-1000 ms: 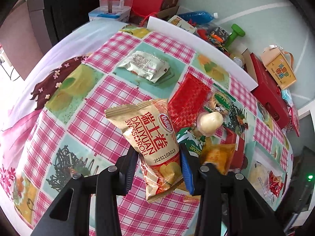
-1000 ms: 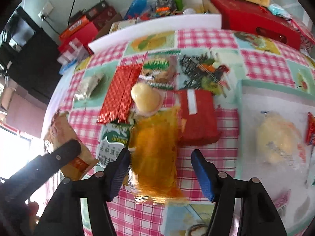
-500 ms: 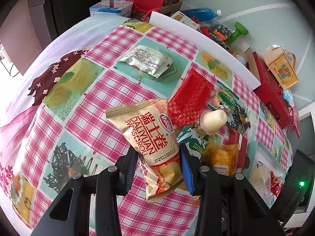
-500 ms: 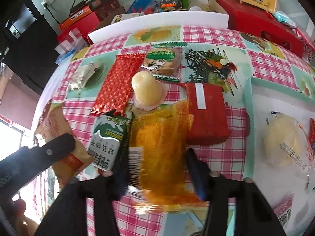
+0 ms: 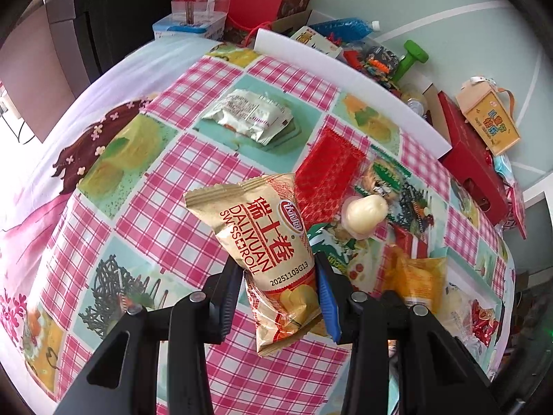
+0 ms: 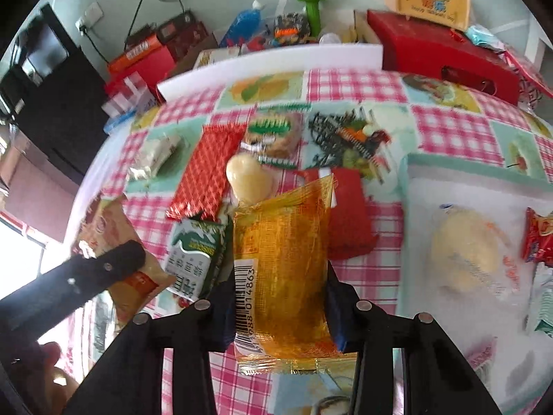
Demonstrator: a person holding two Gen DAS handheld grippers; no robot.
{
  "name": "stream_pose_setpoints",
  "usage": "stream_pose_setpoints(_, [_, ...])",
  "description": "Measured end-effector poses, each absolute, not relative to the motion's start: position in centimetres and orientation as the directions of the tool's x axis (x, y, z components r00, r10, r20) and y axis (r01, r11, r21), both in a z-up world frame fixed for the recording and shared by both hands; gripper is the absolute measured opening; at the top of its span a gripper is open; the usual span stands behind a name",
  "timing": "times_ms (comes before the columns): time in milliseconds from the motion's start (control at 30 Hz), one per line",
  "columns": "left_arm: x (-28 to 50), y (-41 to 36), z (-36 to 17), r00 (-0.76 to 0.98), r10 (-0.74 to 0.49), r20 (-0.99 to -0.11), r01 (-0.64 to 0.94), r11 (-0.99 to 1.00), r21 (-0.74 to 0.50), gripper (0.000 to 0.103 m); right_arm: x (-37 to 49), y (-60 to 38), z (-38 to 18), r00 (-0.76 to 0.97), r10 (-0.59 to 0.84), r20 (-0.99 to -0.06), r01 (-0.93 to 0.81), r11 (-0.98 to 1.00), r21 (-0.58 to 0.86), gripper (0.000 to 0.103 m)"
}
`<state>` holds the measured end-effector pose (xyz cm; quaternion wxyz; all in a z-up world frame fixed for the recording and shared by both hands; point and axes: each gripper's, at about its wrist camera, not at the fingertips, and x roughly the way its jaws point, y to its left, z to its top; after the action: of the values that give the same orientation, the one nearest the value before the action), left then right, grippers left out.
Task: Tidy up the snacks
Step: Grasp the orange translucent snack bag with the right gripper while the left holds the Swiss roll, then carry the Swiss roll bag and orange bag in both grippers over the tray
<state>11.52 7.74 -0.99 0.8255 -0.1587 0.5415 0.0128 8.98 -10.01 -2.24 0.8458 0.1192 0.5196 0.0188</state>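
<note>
Both grippers are loaded right now. The left gripper (image 5: 280,287) is pinching the lower half of a tan foil Swiss roll snack bag (image 5: 266,249), the bag standing up out of the jaws with its crimped top leaning away, lifted clear of the pink checked tablecloth (image 5: 172,186). The right gripper (image 6: 276,297) is clamped on a translucent orange plastic snack packet (image 6: 281,269), barcode end down between the fingers, also off the table.

So I'd say we're mid-carry: pick done, drop-off not yet. The white tray (image 6: 421,214) to the right already holds a pale yellow wrapped bun (image 6: 466,252) and a red wrapper (image 6: 539,238), so that looks like the destination. Next move probably means swinging the orange packet over its rim, then spreading the jaws.

Left on the cloth: a green and white carton (image 6: 195,256), a red patterned flat packet (image 6: 207,176), a cream heart-shaped jelly cup (image 6: 247,176) and a silver foil sachet (image 5: 250,114).
</note>
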Motion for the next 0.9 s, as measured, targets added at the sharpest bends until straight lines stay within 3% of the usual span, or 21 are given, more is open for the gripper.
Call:
stream_pose_setpoints(533, [10.5,2.7,3.0,0.483,-0.218,-0.848,-0.043,0.962,-0.271,0.043,5.3,-17.3,5.0,0.591,0.109,-0.799,0.203,0.939,0.278,0.044])
stream_pose_setpoints(900, [12.3,-5.7,2.5,0.421,-0.304,-0.854,0.145,0.952,-0.268,0.043,4.8,-26.9,2.0,0.550,0.034,-0.834,0.399,0.867,0.298,0.044])
